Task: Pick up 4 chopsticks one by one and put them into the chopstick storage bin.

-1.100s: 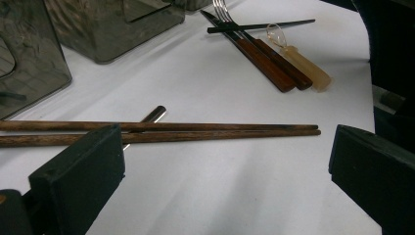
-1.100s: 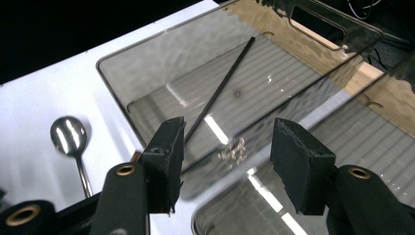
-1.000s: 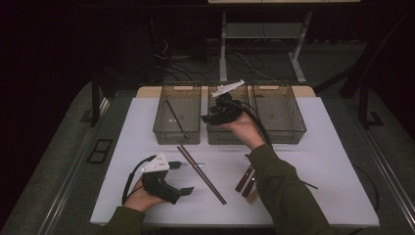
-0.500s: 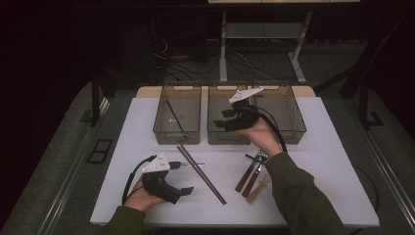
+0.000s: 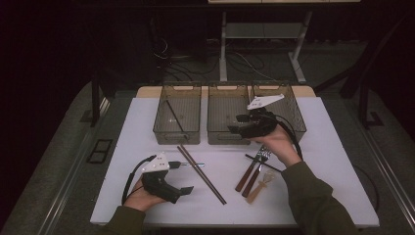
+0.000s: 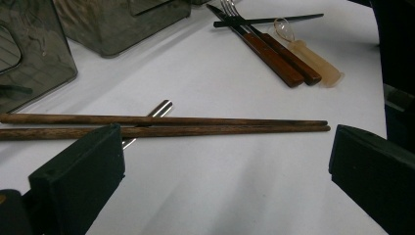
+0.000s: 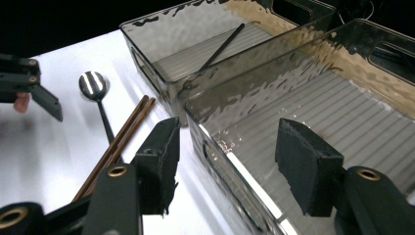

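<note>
My right gripper (image 5: 235,128) hovers open at the front wall of the middle clear bin (image 5: 226,98). In the right gripper view the gripper (image 7: 227,147) holds nothing, its jaws have just been opening, and the bin's front wall (image 7: 230,171) lies below them. My left gripper (image 5: 183,191) rests open at the table's front left. In the left gripper view the gripper (image 6: 225,147) stands wide open, with a pair of wooden chopsticks (image 6: 166,125) lying just beyond the jaws. The same chopsticks (image 5: 201,174) cross a metal spoon (image 5: 190,165).
The left bin (image 5: 192,112) holds one black chopstick (image 5: 174,116); the right bin (image 5: 296,115) stands behind my right hand. Two wooden-handled forks (image 5: 249,175), a black chopstick (image 5: 264,164) and a pale-handled spoon (image 5: 259,188) lie at the front right.
My right gripper has moved to the right and nearer to me, from above the middle bin to its front wall. The left gripper has stayed put.
</note>
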A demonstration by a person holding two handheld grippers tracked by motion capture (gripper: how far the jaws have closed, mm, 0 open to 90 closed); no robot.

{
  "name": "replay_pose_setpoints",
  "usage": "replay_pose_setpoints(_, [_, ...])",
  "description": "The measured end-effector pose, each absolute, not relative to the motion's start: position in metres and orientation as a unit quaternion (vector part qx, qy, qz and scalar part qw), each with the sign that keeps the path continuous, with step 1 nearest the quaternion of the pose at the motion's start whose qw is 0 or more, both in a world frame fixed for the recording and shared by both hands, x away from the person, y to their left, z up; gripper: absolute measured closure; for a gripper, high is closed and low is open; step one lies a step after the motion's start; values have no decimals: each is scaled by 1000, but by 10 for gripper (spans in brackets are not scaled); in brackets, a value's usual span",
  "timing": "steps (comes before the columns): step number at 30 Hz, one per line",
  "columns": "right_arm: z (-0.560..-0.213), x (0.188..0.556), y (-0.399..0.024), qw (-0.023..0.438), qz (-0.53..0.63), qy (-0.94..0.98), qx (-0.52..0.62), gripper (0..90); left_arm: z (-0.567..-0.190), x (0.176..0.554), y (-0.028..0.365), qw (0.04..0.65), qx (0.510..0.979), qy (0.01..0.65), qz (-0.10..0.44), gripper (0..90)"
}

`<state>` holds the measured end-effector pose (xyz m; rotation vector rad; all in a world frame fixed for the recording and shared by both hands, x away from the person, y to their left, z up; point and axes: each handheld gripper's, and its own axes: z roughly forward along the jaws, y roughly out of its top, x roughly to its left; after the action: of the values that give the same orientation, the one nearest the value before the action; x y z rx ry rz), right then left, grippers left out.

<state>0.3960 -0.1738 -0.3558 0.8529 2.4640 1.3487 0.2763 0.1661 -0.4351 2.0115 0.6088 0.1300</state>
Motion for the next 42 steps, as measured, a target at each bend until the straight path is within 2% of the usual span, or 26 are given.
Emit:
replay_pose_setpoints(22, [-376,360,-239,99,450,833,305,417,-435,275,166,490,833,250,56,0])
replay_pose_setpoints(33, [-386,344,-266,97,434,839,315,445,-434,274,167,490,833,251,57,0])
replay_pose_setpoints(36, [-388,340,-274,91,431,840,317,489,-435,274,166,489,834,250,56,0])
replay_pose_setpoints(42, [-394,332,-286,98,415,844,326,511,-435,275,166,490,833,250,57,0])
